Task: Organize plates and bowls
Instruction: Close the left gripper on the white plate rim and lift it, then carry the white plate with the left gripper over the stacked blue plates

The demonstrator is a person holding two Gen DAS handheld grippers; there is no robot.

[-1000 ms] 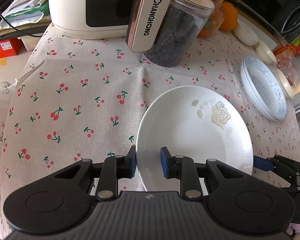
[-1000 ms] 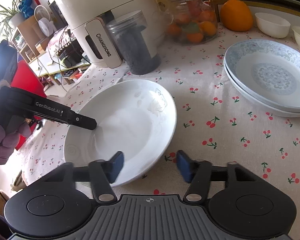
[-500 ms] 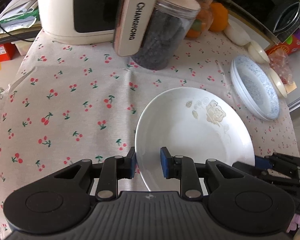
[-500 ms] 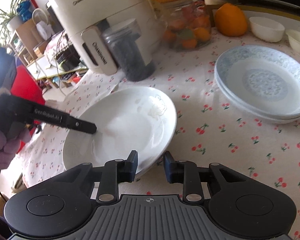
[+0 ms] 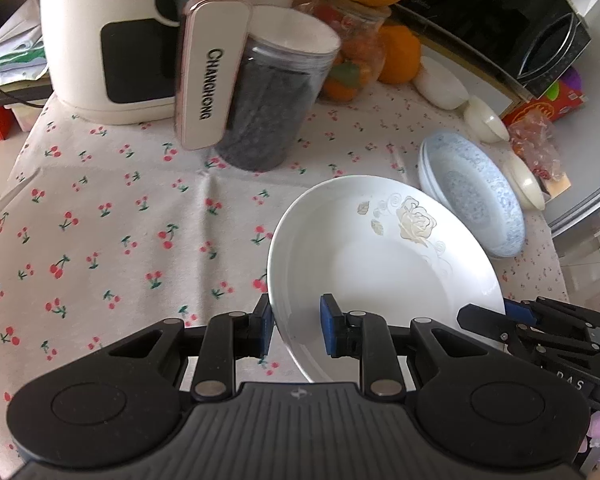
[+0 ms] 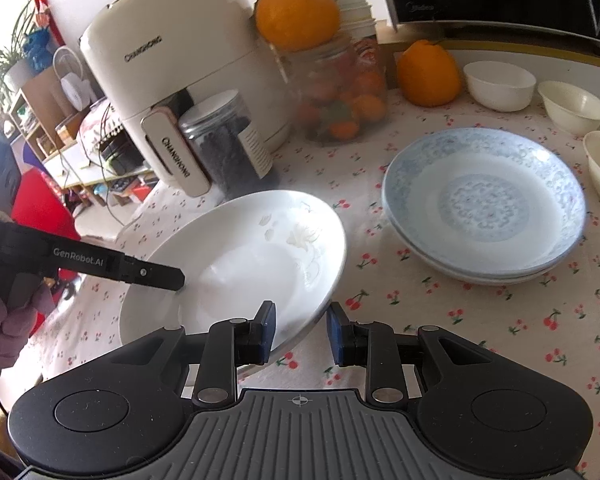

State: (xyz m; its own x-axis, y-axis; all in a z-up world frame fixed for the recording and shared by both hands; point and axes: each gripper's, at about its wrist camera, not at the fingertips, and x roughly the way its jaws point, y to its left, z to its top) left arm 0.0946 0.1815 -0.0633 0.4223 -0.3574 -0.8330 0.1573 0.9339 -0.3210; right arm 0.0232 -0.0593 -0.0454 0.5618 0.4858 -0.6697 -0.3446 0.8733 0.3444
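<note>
R gripper had just clamped onto the white plate rim opposite the L gripper, both now pinching it, tilted just off the tablecloth, prob. bound for the blue plates.

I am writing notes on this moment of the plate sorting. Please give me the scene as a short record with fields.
held item: white rose plate, tilted, its far side lifted off the tablecloth
left gripper: shut on the plate's near rim
right gripper: shut on the plate's opposite rim
likely destination: stack of blue patterned plates, beside the white plate, apart from it
bowls: three small pale bowls at the table's far edge, not stacked
other things: cream air fryer, dark jar, oranges
</note>
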